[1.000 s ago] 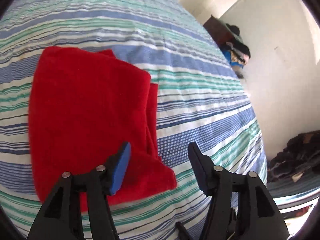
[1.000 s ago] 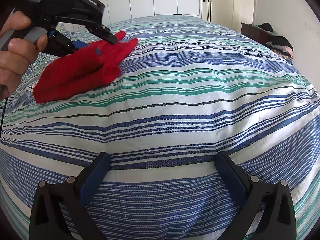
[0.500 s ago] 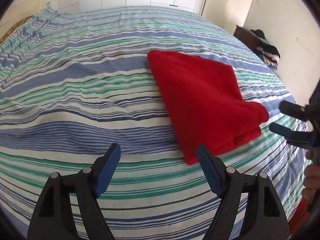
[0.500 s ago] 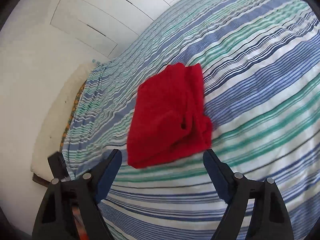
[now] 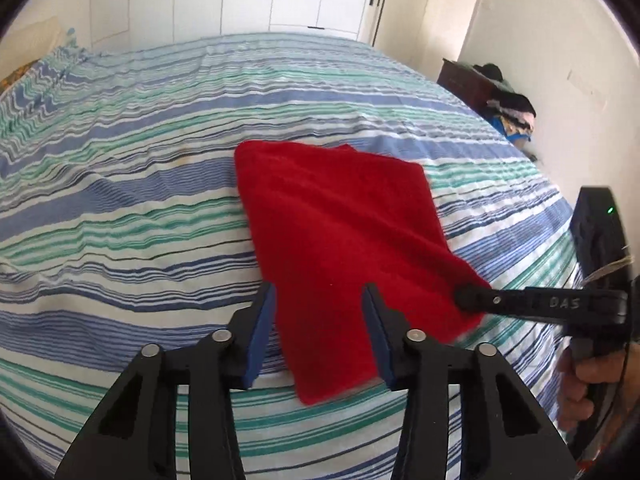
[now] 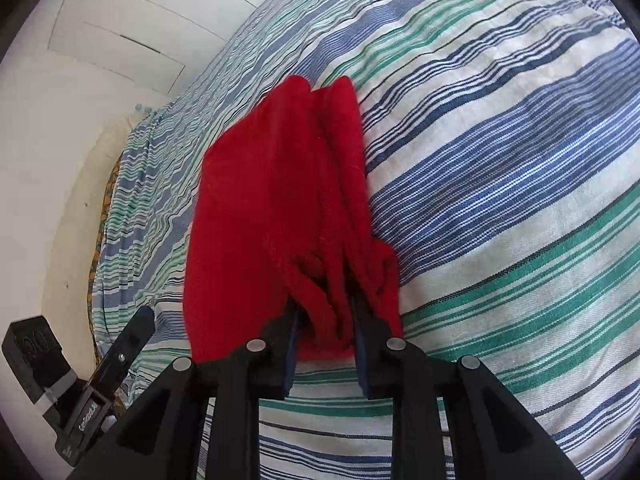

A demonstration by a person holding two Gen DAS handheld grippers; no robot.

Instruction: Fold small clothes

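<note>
In my left wrist view, the striped bedspread (image 5: 120, 208) fills the frame, and the folded red garment (image 5: 340, 232) lies at centre, running down toward the lower middle. My left tool (image 5: 320, 332) sits at the bottom centre; its jaws have just been closing, and the garment's near edge lies between the blue pads, though I cannot tell whether they press it. At the right edge, my right hand (image 5: 588, 380) holds the other handle.

In my right wrist view, my left tool shows at the lower left. At centre the garment's bunched layers run down into my right tool (image 6: 324, 344), whose jaws have just been closing and now pinch the red folds.
</note>
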